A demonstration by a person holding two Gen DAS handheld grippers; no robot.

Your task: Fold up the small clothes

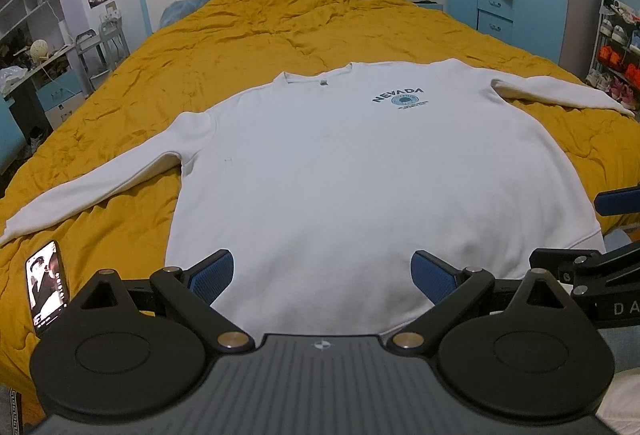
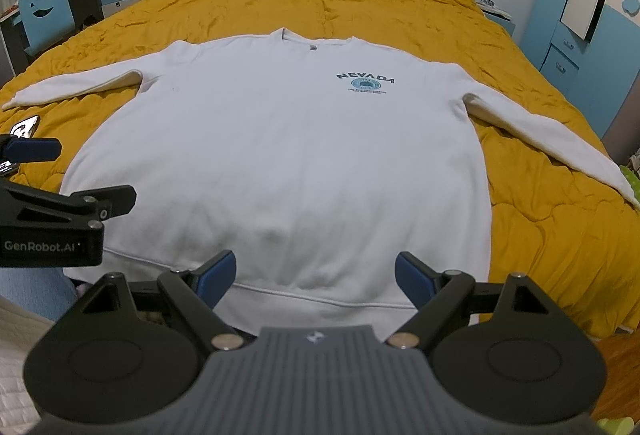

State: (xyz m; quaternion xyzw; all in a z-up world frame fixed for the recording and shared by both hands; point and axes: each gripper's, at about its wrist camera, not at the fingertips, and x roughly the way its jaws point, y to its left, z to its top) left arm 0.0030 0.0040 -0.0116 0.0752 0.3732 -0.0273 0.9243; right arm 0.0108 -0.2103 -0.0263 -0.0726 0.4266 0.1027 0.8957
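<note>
The left tongs and right tongs are both spread wide and released, grasping nothing, held side by side above the near hem of the garment; each has blue pads on black fingers; ahead of both tongs lies a bed covered by a crumpled mustard-yellow quilt that fills most of each view; on the quilt, directly in front of the tongs, a white long-sleeved sweatshirt is spread flat, front up, collar at the far end, its sleeves stretched out to either side; on the chest, ahead and to the right of the tongs, is a dark blue "NEVADA" print; just left of the left tongs, beside the left sleeve's cuff, a lit phone rests on the quilt.
</note>
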